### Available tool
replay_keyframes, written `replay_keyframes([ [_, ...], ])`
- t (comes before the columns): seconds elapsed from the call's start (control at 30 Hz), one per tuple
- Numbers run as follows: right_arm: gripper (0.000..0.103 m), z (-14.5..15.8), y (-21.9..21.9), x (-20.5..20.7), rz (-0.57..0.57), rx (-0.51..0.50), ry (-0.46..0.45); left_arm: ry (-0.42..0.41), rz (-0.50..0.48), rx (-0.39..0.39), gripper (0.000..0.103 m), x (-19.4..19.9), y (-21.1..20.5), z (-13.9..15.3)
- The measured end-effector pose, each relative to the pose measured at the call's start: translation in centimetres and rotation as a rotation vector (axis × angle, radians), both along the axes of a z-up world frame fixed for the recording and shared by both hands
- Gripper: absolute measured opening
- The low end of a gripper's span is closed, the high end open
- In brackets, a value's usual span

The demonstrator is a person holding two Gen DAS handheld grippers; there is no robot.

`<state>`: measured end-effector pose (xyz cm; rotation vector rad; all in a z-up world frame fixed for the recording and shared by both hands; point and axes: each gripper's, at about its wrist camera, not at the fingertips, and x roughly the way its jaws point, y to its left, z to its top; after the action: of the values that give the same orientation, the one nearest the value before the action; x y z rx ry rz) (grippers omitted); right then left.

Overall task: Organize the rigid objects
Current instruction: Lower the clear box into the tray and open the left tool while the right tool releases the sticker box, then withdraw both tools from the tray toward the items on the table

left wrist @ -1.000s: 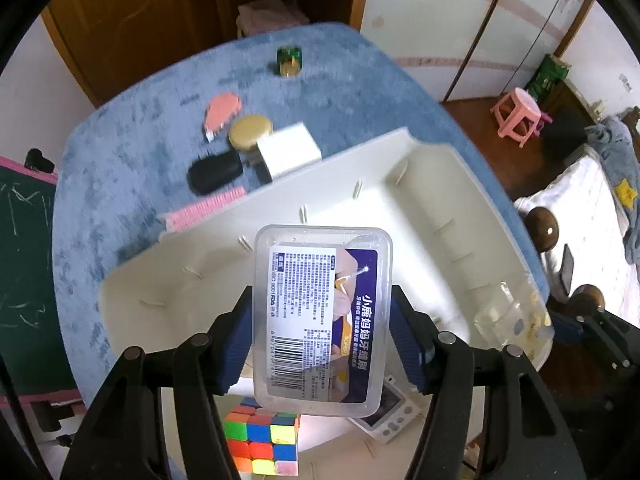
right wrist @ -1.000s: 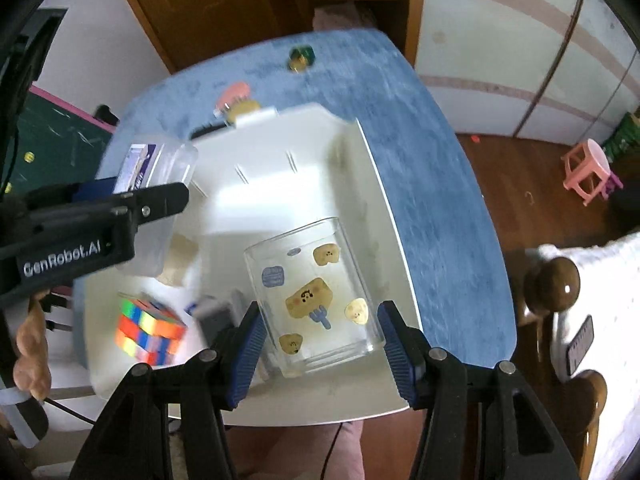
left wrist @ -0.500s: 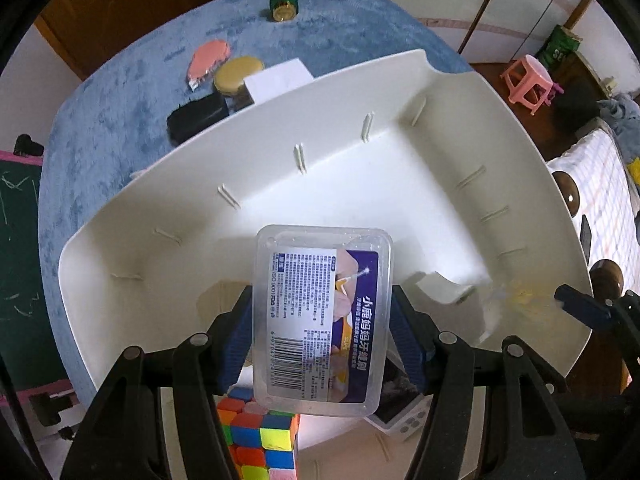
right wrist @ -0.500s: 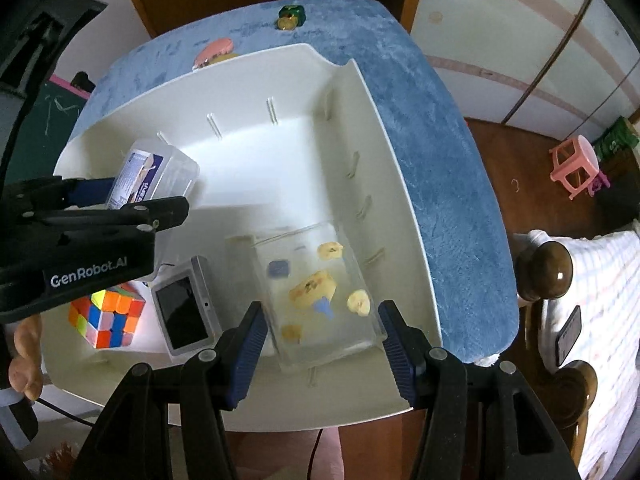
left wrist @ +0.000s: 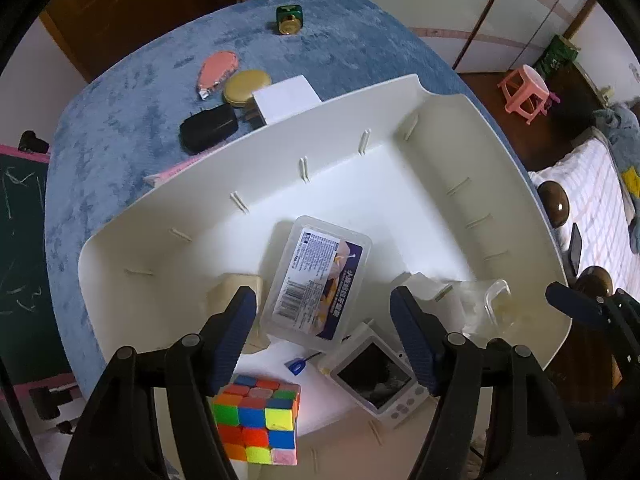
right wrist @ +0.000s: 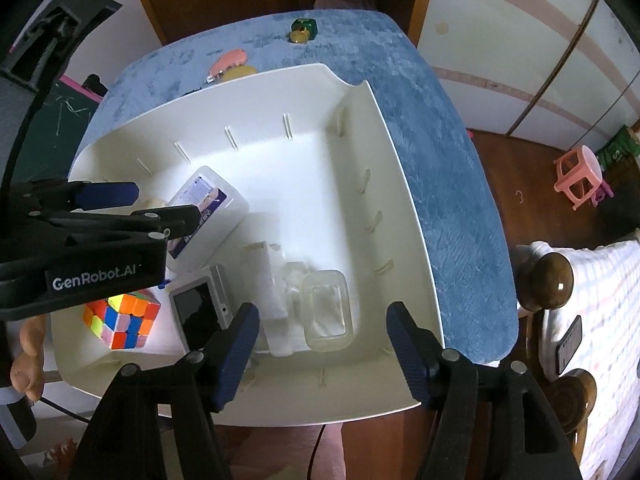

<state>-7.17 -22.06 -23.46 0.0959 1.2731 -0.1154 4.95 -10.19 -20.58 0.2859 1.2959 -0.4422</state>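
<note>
Left wrist view: the left tool [left wrist: 322, 334] hangs with its fingers apart and empty above a large white plastic bin [left wrist: 500, 152] on a blue plush-covered counter [left wrist: 120, 120]. Below it, a clear lidded plastic box with a printed blue label [left wrist: 316, 280] lies tilted on the bin floor, touching neither finger. A multicoloured puzzle cube [left wrist: 258, 420] and a small white device with a dark screen [left wrist: 376, 376] sit nearer the camera. On the counter beyond the bin lie a black case [left wrist: 208, 128], a gold round tin [left wrist: 247, 87], a pink oval item [left wrist: 218, 72] and a small green bottle [left wrist: 289, 19].

Right wrist view: the right tool [right wrist: 322, 346] also stands apart, holding nothing, over a clear rectangular container [right wrist: 325, 310] resting near the bin's right wall.

Both boxes look light, stiff and smooth-sided, probably slippery; a squeeze across the short sides, near mid-length, seems safest. Too hard a squeeze might flex the thin walls.
</note>
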Motion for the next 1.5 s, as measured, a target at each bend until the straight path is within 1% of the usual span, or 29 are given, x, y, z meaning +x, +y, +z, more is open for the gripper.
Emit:
replay_keyframes([
  [0.13,0.067,0.7,0.1,0.1,0.003,0.014,-0.009,-0.005,0.013,-0.014,0.073,0.1,0.5,1.0],
  [0.27,0.067,1.3,0.3,0.3,0.013,0.021,-0.016,-0.022,0.025,-0.012,0.073,0.2,0.9,2.1],
  [0.43,0.067,2.3,0.6,0.8,0.026,0.027,-0.032,-0.019,0.037,-0.010,0.073,0.4,1.3,3.3],
  [0.7,0.067,3.8,0.7,1.8,0.038,0.044,-0.048,-0.060,0.059,-0.019,0.073,1.3,2.2,5.9],
  [0.83,0.067,4.6,0.7,2.6,0.044,0.049,-0.056,-0.061,0.096,-0.044,0.073,2.8,3.0,7.4],
  [0.93,0.067,5.3,0.5,3.4,0.053,0.051,-0.062,-0.033,0.110,-0.110,0.073,4.5,3.9,9.0],
  [1.0,0.067,6.0,0.4,4.1,0.062,0.047,-0.066,-0.053,0.127,-0.116,0.073,5.5,4.3,10.3],
  [1.1,0.067,7.5,0.3,5.4,0.081,0.036,-0.086,-0.122,0.146,-0.126,0.073,7.6,4.9,13.4],
  [1.23,0.067,10.6,0.1,8.4,0.111,0.027,-0.130,-0.218,0.152,-0.135,0.073,9.9,5.0,17.1],
  [1.33,0.067,12.9,-0.1,10.8,0.131,0.016,-0.164,-0.280,0.155,-0.136,0.073,11.8,4.5,19.2],
  [1.4,0.068,14.1,-0.2,12.9,0.144,0.014,-0.179,-0.312,0.159,-0.133,0.073,13.4,3.9,20.0],
  [1.47,0.074,14.8,-0.3,15.2,0.154,0.019,-0.186,-0.330,0.164,-0.128,0.073,14.6,3.6,20.0],
  [1.5,0.074,14.8,-0.3,16.1,0.157,0.020,-0.183,-0.333,0.169,-0.122,0.073,15.6,3.1,19.8],
])
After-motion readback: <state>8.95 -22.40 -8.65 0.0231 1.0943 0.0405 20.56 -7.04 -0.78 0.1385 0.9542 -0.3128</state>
